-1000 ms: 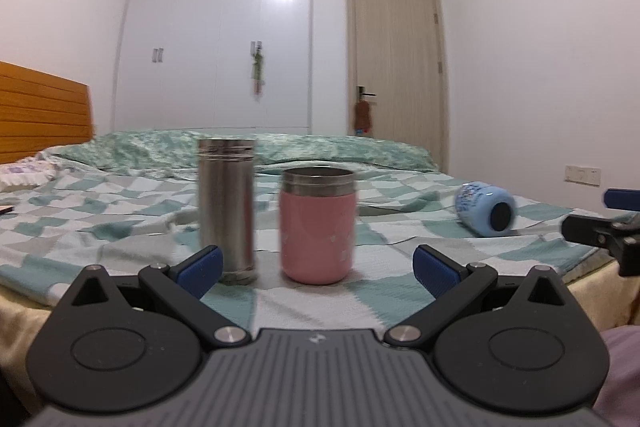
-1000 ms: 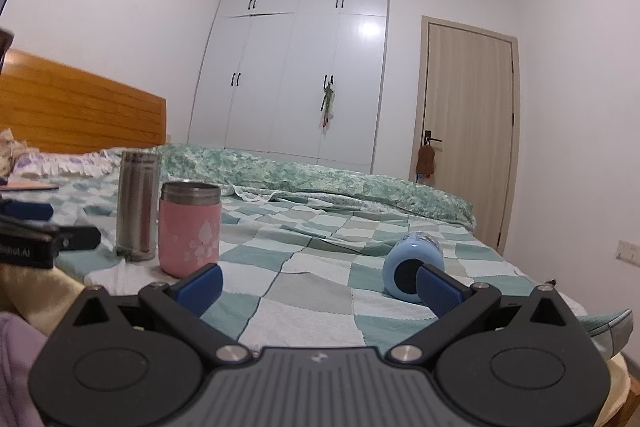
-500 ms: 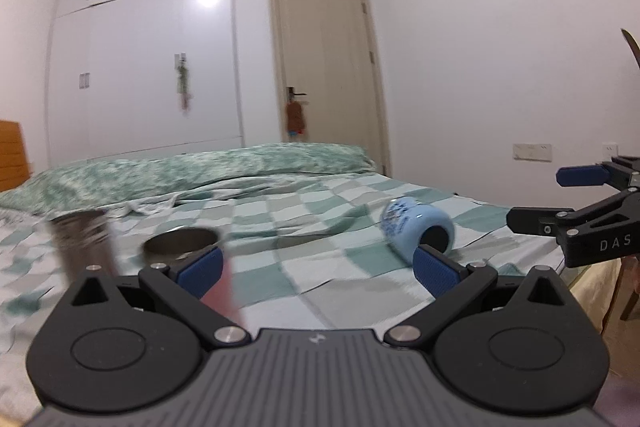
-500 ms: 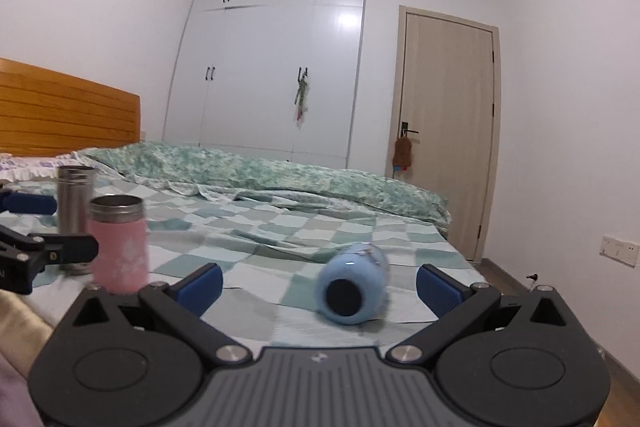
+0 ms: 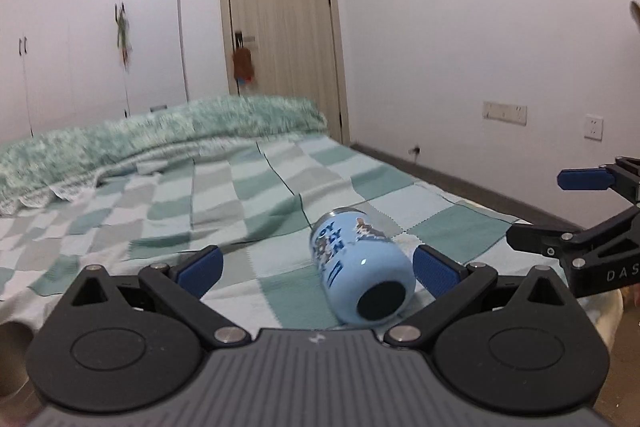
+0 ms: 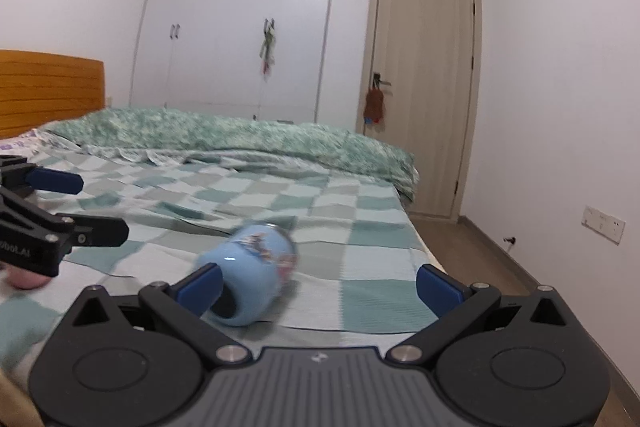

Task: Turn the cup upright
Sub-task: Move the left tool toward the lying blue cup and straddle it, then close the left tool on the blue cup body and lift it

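Observation:
A light blue cup (image 5: 358, 269) with cartoon print lies on its side on the checked bedspread (image 5: 240, 195), its dark base toward me. In the left wrist view my left gripper (image 5: 318, 267) is open, and the cup lies just ahead between its fingers, nearer the right one. In the right wrist view the cup (image 6: 250, 273) lies ahead by the left fingertip of my open right gripper (image 6: 318, 285). Each gripper shows in the other's view: the right one (image 5: 576, 215) at the right edge, the left one (image 6: 68, 203) at the left edge.
A rumpled green quilt (image 6: 240, 139) lies across the far side of the bed. The bed's right edge (image 6: 424, 247) drops to the floor near the wall. A wooden headboard (image 6: 48, 87), white wardrobe (image 6: 240, 27) and closed door (image 6: 424, 87) stand behind.
Both grippers have swung right and closed in on the blue cup. The steel flask and pink cup have left both views. The cup now lies between the left gripper's fingers.

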The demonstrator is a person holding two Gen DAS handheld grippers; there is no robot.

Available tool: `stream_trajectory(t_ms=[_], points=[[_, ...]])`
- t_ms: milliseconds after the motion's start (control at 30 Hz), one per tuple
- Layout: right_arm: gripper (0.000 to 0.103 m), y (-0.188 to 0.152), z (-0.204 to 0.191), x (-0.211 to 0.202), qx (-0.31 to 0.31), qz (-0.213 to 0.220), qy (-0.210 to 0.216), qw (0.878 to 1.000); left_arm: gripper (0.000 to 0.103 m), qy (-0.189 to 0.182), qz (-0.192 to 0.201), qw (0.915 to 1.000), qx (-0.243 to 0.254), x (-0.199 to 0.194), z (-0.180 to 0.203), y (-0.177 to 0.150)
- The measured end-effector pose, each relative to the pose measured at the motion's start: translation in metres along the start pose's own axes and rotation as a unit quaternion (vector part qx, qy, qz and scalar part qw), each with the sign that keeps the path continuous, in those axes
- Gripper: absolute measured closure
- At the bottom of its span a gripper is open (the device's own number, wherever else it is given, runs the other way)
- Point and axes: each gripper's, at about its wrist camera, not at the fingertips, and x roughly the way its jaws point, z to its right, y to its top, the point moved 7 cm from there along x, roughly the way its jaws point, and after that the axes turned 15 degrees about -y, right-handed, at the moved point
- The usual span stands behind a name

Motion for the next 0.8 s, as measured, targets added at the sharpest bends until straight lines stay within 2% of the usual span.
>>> stream_trajectory(t_ms=[267, 367, 467, 667, 800], points=[[0.0, 0.001, 0.031, 0.067, -0.001, -0.051, -0.013, 0.999, 0.0, 0.013, -0.087, 0.996, -0.015, 0.077, -0.012, 0.017], [0.0, -0.003, 0.038, 0.092, -0.007, -0.07, -0.011, 0.997, 0.0, 0.009, -0.124, 0.9914, -0.039, 0.105, -0.018, 0.017], [0.0, -0.006, 0.043, 0.115, -0.009, -0.086, -0.006, 0.996, 0.0, 0.004, -0.173, 0.9829, -0.062, 0.134, -0.025, 0.011], [0.0, -0.008, 0.05, 0.15, 0.012, -0.119, 0.017, 0.993, 0.0, -0.013, -0.22, 0.9703, -0.1, 0.165, -0.03, 0.005], [0.0, -0.012, 0.049, 0.162, 0.015, -0.138, 0.023, 0.99, 0.0, -0.013, -0.274, 0.9524, -0.133, 0.181, -0.028, -0.012]])
